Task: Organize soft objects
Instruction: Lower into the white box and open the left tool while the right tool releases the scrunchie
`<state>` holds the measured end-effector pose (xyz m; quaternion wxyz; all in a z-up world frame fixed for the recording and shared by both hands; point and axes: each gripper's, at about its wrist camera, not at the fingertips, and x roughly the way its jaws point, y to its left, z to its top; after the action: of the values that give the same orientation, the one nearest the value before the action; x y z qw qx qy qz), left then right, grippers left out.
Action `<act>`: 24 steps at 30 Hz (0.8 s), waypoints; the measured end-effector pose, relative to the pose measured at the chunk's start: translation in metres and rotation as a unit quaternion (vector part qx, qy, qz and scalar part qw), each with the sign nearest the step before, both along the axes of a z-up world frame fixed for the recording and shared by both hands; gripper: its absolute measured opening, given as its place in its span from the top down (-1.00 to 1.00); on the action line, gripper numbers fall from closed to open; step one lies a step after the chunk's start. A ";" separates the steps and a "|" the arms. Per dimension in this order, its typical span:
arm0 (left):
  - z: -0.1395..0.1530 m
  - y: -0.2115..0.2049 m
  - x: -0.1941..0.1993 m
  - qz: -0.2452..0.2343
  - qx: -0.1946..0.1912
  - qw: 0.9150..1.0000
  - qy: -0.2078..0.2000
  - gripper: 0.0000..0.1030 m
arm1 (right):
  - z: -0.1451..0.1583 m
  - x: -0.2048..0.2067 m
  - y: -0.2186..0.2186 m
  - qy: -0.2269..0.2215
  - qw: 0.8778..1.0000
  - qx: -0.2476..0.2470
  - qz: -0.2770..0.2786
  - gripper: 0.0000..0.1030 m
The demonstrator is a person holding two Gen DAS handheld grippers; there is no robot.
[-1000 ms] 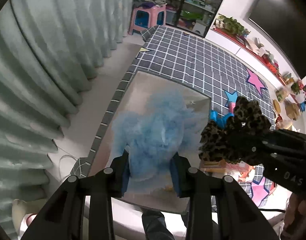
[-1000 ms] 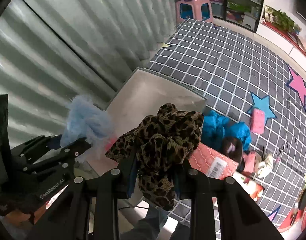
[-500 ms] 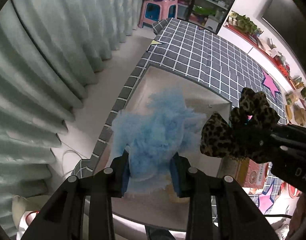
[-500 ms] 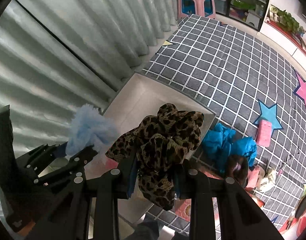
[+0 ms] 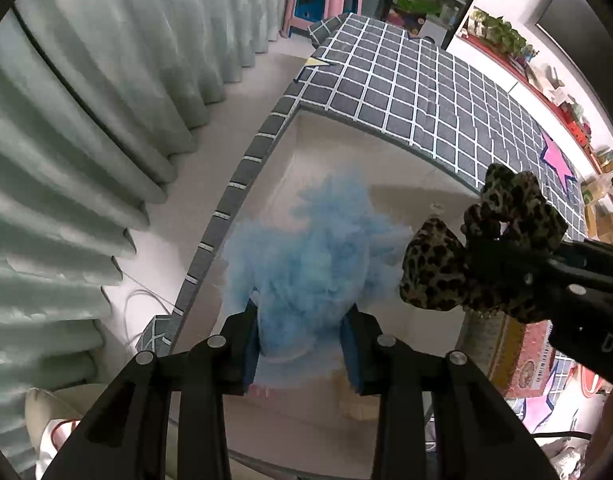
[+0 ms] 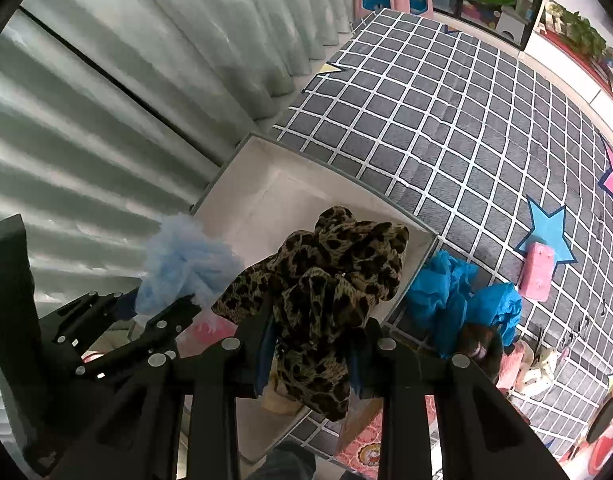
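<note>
My left gripper [image 5: 302,346] pinches a fluffy blue puff [image 5: 310,256], pointing down over the open white box [image 6: 262,184] on the checked grey mat [image 6: 446,120]. My right gripper [image 6: 310,354] clamps a leopard-print scrunchie [image 6: 326,272] – held just beside the puff, above the box's near side.

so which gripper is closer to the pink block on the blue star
Right. The right hand-held gripper, shut on a leopard-print cloth, hangs over the box's near-side corner, toward the pink block. The left hand-held gripper is beyond it, further from the block.
</note>
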<state>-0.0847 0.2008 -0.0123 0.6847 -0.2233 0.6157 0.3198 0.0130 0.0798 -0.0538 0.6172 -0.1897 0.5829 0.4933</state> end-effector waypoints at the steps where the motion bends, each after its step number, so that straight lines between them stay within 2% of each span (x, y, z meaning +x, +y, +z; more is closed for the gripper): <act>1: -0.002 0.000 0.000 0.000 -0.002 1.000 0.002 0.27 | -0.001 0.000 0.001 0.001 1.000 -0.001 0.001 0.39; 24: -0.026 0.000 0.005 0.003 -0.023 0.999 0.027 0.24 | -0.018 0.003 0.011 0.017 1.000 -0.019 0.013 0.39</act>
<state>-0.0798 0.2004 -0.0384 0.6613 -0.2320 0.6408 0.3135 0.0161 0.0910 -0.0721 0.5971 -0.2005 0.5997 0.4936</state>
